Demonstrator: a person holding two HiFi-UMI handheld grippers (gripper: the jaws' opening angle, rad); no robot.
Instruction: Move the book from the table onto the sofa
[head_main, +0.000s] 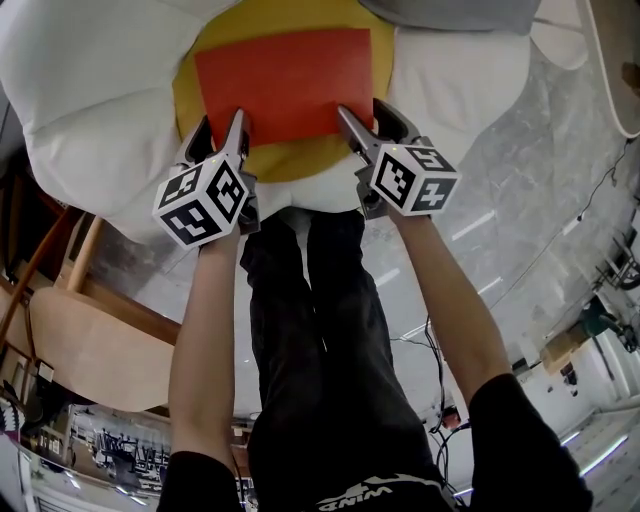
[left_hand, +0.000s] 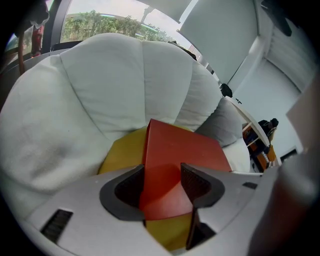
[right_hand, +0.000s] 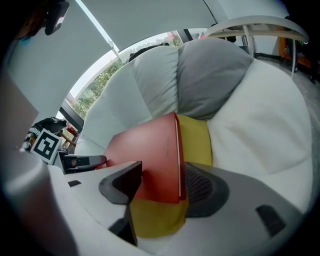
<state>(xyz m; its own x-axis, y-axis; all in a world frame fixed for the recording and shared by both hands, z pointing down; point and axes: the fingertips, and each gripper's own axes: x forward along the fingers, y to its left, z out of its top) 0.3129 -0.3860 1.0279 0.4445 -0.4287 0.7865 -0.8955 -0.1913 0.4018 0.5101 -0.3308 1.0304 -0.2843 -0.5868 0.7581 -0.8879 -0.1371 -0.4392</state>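
Starting nearest: light wooden tabletop (head_main: 90, 345) low at the person's left, with none of the book showing on the part in view. Reaching forward from there with both arms to the front of the white petal-shaped sofa (head_main: 90, 110). Holding the left gripper (head_main: 222, 125) at the near left corner of the red book (head_main: 285, 85), with jaws spread wide round that corner: one of the pads (left_hand: 131, 187) right at the book's side edge, the other over the cover, no real clamp evident, so judged released rather than clenched. Holding the right gripper (head_main: 365, 118) likewise at the near right corner, with jaws wide apart, the thin page edge just inside one pad and a gap at the other; released too, by the look of it. As for the book, lying flat or all but flat on the sofa's yellow centre cushion (head_main: 290, 162), inside the ring of white petals and short of the grey cushion (right_hand: 210, 75) at the back. Judging from that: carry done, placement done or nearly so. Left to do, probably: drawing both pairs of jaws back off the corners without dragging the book toward the front edge.
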